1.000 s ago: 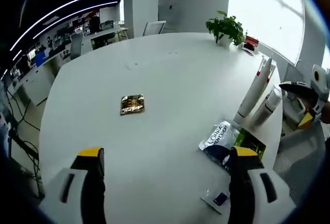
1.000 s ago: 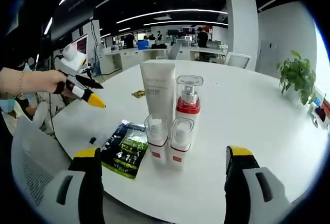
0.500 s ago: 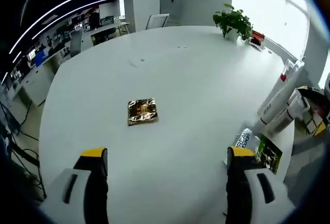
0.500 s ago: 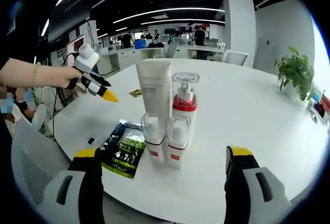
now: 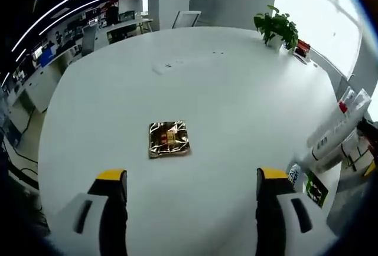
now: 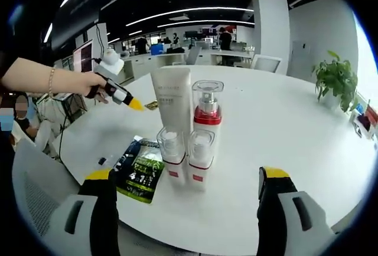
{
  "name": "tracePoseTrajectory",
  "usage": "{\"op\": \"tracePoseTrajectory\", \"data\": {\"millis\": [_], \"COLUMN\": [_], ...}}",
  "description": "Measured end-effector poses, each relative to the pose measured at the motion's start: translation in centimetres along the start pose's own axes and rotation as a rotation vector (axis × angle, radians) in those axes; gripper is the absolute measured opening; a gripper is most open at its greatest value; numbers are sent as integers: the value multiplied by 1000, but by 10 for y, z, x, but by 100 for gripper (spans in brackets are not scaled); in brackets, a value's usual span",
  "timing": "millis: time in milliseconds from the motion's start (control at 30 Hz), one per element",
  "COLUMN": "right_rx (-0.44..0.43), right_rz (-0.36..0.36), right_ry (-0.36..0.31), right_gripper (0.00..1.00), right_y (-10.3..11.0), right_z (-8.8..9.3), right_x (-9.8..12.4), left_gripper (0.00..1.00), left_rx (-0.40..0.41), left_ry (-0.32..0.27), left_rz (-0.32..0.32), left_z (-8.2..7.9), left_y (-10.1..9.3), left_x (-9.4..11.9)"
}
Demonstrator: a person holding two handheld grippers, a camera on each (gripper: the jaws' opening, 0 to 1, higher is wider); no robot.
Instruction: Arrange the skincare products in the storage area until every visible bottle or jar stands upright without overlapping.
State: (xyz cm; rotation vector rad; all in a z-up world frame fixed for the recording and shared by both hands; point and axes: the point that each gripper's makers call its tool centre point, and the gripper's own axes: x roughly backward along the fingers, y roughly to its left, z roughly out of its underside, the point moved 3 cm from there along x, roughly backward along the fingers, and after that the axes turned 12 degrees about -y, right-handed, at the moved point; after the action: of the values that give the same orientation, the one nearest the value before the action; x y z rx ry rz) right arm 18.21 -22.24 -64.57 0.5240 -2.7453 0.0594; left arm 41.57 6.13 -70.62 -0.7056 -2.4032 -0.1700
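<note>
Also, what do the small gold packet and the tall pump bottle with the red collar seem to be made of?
The gold packet looks like metallic foil: it is shiny, crinkled and lies flat on the white table. The pump bottle looks like clear hard plastic over a glossy red collar and a white body; glass cannot be ruled out from the pictures.

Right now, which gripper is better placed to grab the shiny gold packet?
Left. The left gripper hangs open right over the gold sachet, which lies between its jaws' line. The right gripper faces the bottles instead.
</note>
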Motion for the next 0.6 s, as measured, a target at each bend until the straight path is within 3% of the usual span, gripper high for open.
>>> {"op": "tracePoseTrajectory", "data": {"millis": [400,500,600], "right_rx": [-4,-16,-12], "right_rz": [9,12,11], "right_ry": [5,0,4], "right_gripper": [99,99,99], "right_y": [-1,-1,-1], "right_z": [0,0,0], "right_x": [0,0,0], "left_gripper": [74,73,71], "left_rx": [25,22,15], "left_ry": [4,4,8], "left_rz": [-37,-48,-45], "left_z": [-8,-10,-12], "left_y": [7,2,11], "left_x": [-22,-19,-31]}}
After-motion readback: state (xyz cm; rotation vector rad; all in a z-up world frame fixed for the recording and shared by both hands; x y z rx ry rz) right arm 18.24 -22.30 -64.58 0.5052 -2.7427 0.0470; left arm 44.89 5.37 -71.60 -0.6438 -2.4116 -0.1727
